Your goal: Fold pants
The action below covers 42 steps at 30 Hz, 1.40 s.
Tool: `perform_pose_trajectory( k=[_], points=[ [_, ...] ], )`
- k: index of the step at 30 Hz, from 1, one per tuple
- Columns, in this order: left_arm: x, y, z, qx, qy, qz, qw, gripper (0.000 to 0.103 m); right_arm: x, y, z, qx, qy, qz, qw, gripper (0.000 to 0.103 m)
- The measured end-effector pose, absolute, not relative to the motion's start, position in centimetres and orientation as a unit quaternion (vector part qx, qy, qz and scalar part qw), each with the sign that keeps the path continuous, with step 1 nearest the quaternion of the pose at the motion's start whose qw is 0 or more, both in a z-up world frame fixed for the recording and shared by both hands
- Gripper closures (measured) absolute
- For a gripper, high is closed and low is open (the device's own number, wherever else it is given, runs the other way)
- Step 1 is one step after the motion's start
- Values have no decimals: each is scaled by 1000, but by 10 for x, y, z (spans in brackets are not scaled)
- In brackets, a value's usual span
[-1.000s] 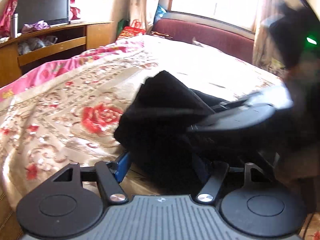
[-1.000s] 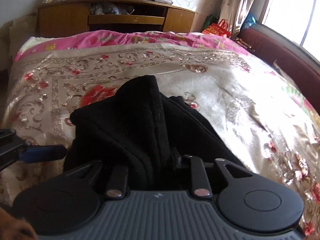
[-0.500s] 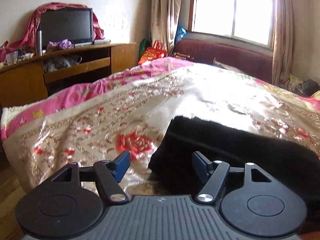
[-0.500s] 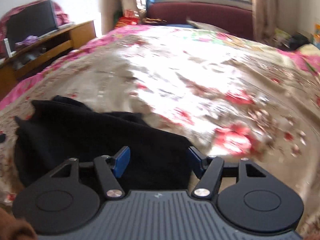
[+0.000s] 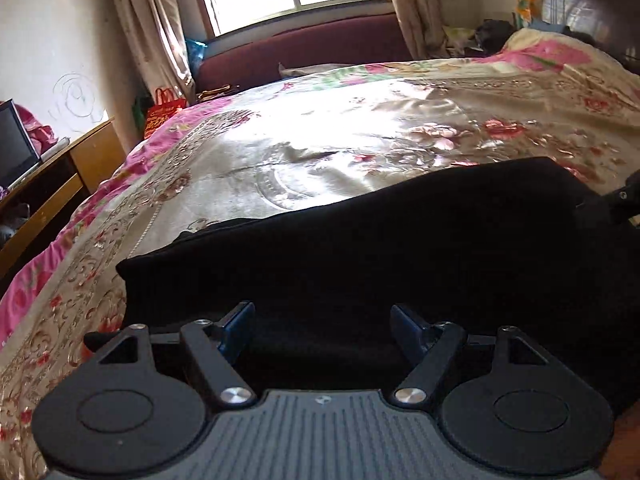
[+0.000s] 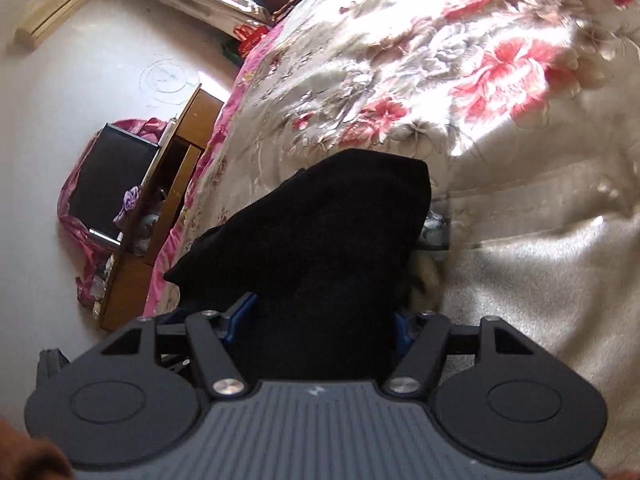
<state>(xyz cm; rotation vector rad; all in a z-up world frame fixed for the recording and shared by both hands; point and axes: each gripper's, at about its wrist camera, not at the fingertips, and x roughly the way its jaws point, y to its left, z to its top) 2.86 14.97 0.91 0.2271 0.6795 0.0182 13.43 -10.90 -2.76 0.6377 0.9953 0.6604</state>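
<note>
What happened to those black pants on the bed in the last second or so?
A second ago the black pants were a bunched heap; now they lie spread in a long band across the floral bedspread. The left hand-held gripper is opening above the cloth, no longer pinching it. The right hand-held gripper has rolled sideways and is closing with a fold of the pants between its fingers. The pants stayed on the bed.

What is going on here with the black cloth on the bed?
A person is folding black pants on a floral bedspread, one hand-held gripper in each hand. The left hand-held gripper is opening over the flat pants. The right hand-held gripper is closing around a bunched part of them.
</note>
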Motion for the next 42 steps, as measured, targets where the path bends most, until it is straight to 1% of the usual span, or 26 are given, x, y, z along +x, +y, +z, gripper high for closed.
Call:
perform_pose_trajectory(
  k=[1,4,5,6,7,8,10,13,16,18,19,20,21,24,25,27,28,29,30,32,39,42],
  points=[
    [29,147,9,115,336,7,935,15,137,-109,-33,297,459,307,779,40],
    [35,142,8,113,347,6,931,15,154,-104,-67,359,477,302,743,40],
    [38,142,7,112,351,4,930,15,157,-99,-69,368,472,304,741,43],
    [41,140,5,115,357,3,927,15,157,-93,-66,361,470,302,746,51],
    [44,136,3,119,365,5,923,15,157,-91,-62,356,473,298,749,77],
    [46,131,3,122,370,5,921,15,158,-94,-59,372,477,301,738,86],
    [44,117,6,120,370,-24,921,15,157,-113,-48,396,474,309,724,88],
    [42,78,7,119,366,-86,919,15,144,-150,-25,352,456,294,763,89],
    [46,37,-3,89,376,-155,909,14,130,-203,-22,315,463,226,797,88],
    [46,9,-6,106,373,-185,903,13,117,-233,-27,306,479,192,800,83],
    [45,0,-6,114,369,-194,902,13,111,-245,-28,314,481,176,800,76],
    [45,-7,-3,117,367,-203,900,13,101,-258,-28,322,482,160,799,72],
    [45,-9,2,113,367,-210,899,13,95,-266,-25,319,483,153,801,71],
    [45,-6,19,106,343,-203,911,13,83,-281,-8,299,458,137,826,71],
    [46,-5,21,117,339,-190,914,13,83,-281,-2,282,454,133,834,69],
    [56,1,14,140,353,-162,911,13,91,-276,-1,253,461,126,841,67],
    [63,6,5,146,370,-149,905,10,95,-272,-4,246,469,122,839,66],
    [68,15,-2,135,386,-139,902,8,100,-270,-9,239,480,116,836,63],
    [69,26,-3,113,396,-135,901,8,105,-266,-15,234,491,113,832,62],
    [64,43,3,89,400,-124,904,8,105,-267,-27,245,501,102,823,60],
    [31,59,14,129,388,-90,908,8,91,-278,-34,288,479,103,823,59],
    [20,53,22,144,362,-76,918,8,88,-277,-35,286,471,100,828,59]
  ],
)
